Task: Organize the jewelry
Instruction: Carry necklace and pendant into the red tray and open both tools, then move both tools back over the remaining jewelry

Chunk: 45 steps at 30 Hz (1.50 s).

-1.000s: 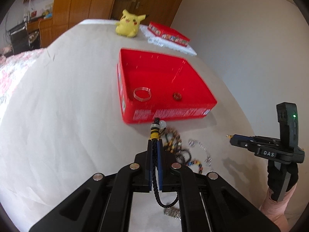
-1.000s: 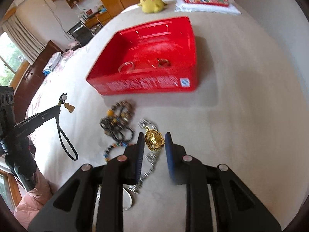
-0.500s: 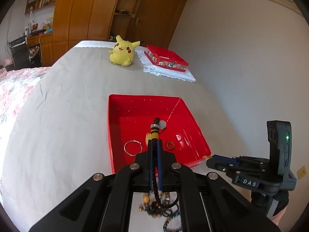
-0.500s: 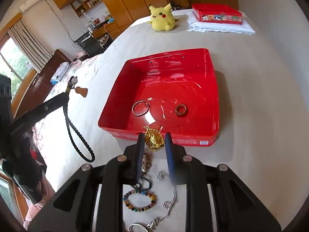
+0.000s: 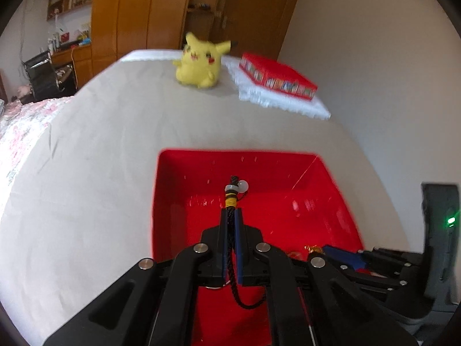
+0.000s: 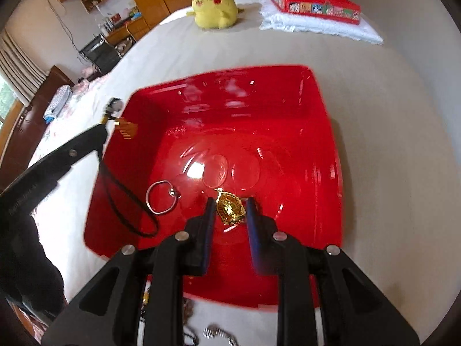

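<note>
hovering over the red tray (image 6: 331,132), left tongs (image 5: 229,210) pinch a black braided cord (image 5: 230,248); right tongs (image 6: 230,206) stand narrowly parted around a gold pendant (image 6: 229,208), contact uncertain. risk: the cord's hanging loop snags the ring (image 6: 160,197) below, or drapes over the rim.

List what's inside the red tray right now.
In the red tray: a silver ring lying on its floor and a gold pendant held between the right tongs over it. The tongs hide the near floor, so anything there cannot be seen.
</note>
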### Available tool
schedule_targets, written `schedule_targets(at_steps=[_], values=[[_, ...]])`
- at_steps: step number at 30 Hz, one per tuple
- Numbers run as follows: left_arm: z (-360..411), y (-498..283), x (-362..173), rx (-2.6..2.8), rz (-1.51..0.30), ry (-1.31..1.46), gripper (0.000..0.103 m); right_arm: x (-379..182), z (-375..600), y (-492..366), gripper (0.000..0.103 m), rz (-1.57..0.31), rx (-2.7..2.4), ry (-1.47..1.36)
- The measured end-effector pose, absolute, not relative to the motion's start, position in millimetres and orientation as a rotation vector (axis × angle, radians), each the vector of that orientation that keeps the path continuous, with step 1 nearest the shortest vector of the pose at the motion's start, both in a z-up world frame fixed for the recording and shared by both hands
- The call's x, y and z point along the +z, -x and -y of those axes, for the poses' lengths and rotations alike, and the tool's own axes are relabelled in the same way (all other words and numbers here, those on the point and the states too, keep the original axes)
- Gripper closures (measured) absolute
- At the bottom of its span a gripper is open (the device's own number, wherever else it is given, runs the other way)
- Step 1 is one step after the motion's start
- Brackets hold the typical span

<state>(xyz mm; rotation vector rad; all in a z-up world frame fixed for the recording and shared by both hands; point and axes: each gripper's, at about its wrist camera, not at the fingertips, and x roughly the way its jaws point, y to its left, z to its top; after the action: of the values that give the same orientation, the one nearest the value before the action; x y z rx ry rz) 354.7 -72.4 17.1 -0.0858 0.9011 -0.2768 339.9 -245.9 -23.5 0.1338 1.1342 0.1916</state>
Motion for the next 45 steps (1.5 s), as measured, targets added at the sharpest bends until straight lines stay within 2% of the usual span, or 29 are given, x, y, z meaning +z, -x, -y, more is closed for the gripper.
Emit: schedule_targets(at_steps=[7,14,15,17,22,35,45], values=[[76.8,-371.3,-16.1,-0.272,-0.977,0.076,0.099,-38.6,241.8,-356.4,0.083,-1.152,0.161,-0.110],[80.5,-377.7,-23.3,-0.282,-1.005,0.078,0.098,-44.3,237.6,-368.9,0.081,-1.159,0.154,-0.097],[80.5,-377.3,-23.1,-0.280,-1.003,0.076,0.095,-44.3,238.1,-370.0,0.080,-1.154,0.144,-0.091],[81.4,-375.8,-21.6,-0.285,-1.001,0.065,0.082,-42.2,239.1,-370.7,0.073,-1.141,0.135,-0.083],[79.2,-363.2,-7.7,-0.301,-0.979,0.058,0.080,-29.6,243.2,-355.9,0.073,-1.113,0.163,-0.104],[44.5,-263.9,23.2,-0.282,-0.983,0.024,0.079,9.8,250.7,-263.1,0.073,-1.065,0.276,-0.144],[26.2,-179.9,7.4,-0.233,-1.027,-0.043,0.076,-3.5,255.3,-182.5,0.073,-1.105,0.256,-0.134]])
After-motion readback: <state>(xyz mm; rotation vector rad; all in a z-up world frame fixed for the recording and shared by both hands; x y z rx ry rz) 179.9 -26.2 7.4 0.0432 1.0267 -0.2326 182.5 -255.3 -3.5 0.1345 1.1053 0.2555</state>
